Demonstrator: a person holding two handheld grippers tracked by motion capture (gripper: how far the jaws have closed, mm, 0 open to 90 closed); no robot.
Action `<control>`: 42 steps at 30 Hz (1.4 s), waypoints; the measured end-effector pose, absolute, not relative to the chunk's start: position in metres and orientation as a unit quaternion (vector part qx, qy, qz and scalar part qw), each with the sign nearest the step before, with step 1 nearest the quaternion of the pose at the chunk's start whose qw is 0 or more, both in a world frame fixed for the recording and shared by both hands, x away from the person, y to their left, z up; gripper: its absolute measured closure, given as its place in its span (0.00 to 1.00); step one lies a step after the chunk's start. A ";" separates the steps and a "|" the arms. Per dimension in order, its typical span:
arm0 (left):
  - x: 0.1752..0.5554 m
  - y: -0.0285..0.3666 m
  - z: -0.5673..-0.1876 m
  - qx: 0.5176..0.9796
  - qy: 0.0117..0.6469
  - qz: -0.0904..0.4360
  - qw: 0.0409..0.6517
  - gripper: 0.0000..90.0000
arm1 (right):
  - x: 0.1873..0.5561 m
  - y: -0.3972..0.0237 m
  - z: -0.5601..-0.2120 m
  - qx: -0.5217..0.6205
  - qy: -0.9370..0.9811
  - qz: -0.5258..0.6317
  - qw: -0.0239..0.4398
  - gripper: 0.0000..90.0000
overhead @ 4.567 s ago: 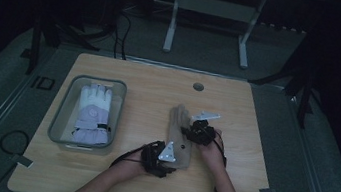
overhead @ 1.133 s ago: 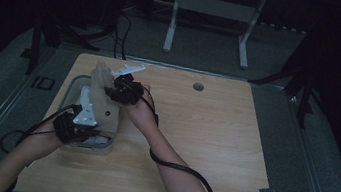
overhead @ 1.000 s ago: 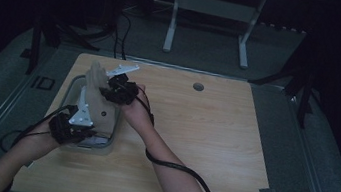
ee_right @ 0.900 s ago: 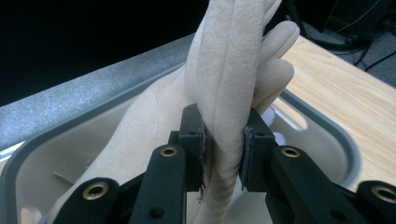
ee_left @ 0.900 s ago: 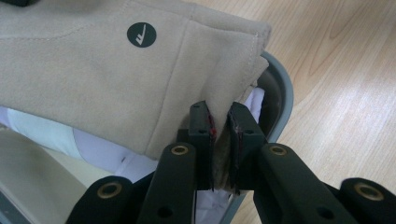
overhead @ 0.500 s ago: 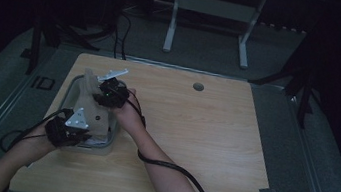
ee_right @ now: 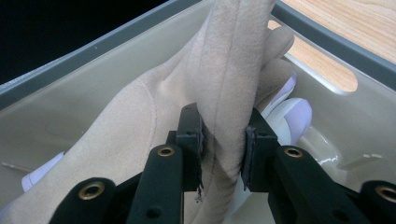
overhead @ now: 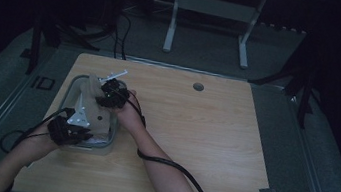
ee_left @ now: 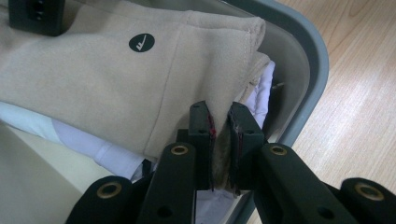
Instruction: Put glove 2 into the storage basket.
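Over the bin [overhead: 70,93], tan suede glove [ee_left: 107,79]

Black left gripper [ee_left: 219,140] with brass-ringed screws, red pad edges.

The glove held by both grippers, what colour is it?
The glove is beige, with a small dark round mark; clearest in the left gripper view.

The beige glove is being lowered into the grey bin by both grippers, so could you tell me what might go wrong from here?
1. The beige glove bunches between the right gripper fingers; released so, it may land crumpled on the white gloves.
2. The left gripper pinches only the cuff edge, which could slip.
3. That cuff hangs beside the grey bin rim and could drape over it.
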State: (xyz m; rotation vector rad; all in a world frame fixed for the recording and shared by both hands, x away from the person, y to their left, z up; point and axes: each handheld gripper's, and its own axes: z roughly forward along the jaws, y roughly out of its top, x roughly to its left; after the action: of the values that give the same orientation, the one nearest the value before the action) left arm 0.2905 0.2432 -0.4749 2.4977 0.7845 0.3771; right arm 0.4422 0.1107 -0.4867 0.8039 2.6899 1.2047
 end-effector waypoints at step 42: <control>0.291 0.178 -0.455 0.839 0.344 0.130 0.402 0.16 | 0.407 -0.008 -0.458 0.236 0.874 0.417 0.079 0.17</control>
State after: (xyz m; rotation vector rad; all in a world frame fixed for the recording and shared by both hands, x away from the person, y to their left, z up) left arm 0.2909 0.1777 -0.4552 2.1201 0.8685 0.3291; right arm 0.4069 -0.0083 -0.4580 0.7053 2.6170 1.2486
